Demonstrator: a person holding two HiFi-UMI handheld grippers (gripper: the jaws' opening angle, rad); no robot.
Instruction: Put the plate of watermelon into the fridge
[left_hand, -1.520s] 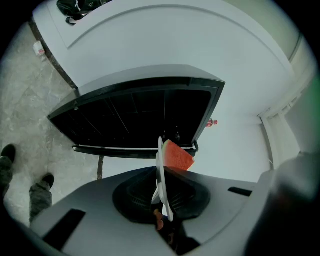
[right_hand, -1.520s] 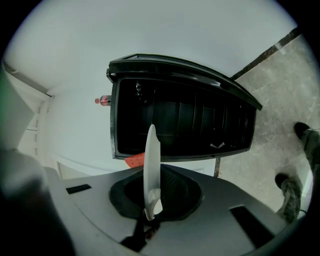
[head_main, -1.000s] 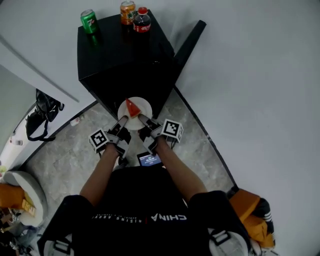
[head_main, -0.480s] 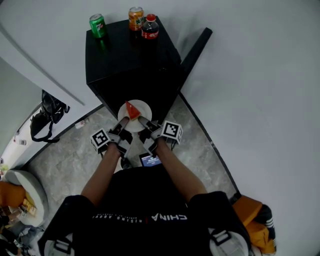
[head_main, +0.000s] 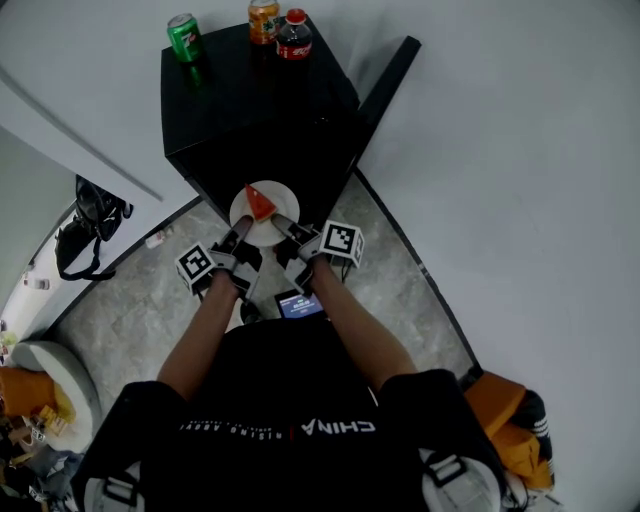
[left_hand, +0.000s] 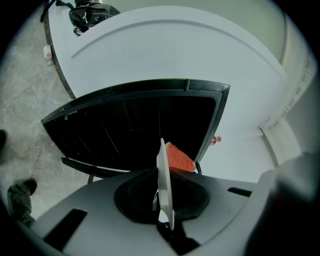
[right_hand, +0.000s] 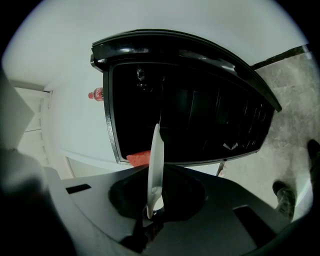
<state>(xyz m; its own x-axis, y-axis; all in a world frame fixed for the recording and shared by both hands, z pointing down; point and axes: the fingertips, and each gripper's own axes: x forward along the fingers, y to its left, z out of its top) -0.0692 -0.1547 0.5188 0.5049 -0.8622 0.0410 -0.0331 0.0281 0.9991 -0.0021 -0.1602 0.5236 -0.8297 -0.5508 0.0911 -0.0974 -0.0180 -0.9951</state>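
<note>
Nearest the camera, the person's forearms reach forward side by side, with a small lit screen at waist level between them. The left gripper and the right gripper point level and converge on the near rim of a white plate. Each has its jaws nipped down on that rim — both gripper views show the plate edge-on, wedged between the pads with no gap. Two grips set a little apart on the same side look chosen to keep the plate flat, since all its weight hangs out beyond the jaws and a single pinch would let it tip. A red watermelon wedge lies on the plate towards its far side, apparently loose, so a level carry matters. The plate is in the air above the grey marbled floor, just in front of the black fridge and, by my reading, not yet inside it. Both gripper views look past the plate into a dark cavity framed by the cabinet's edge. The fridge door stands swung wide to the right, leaving the way in unobstructed. On the fridge top, near its far edge, stand a green can, an orange can and a red-capped cola bottle — all well clear of the opening. Off to the left, a black bag lies at the foot of the wall.
</note>
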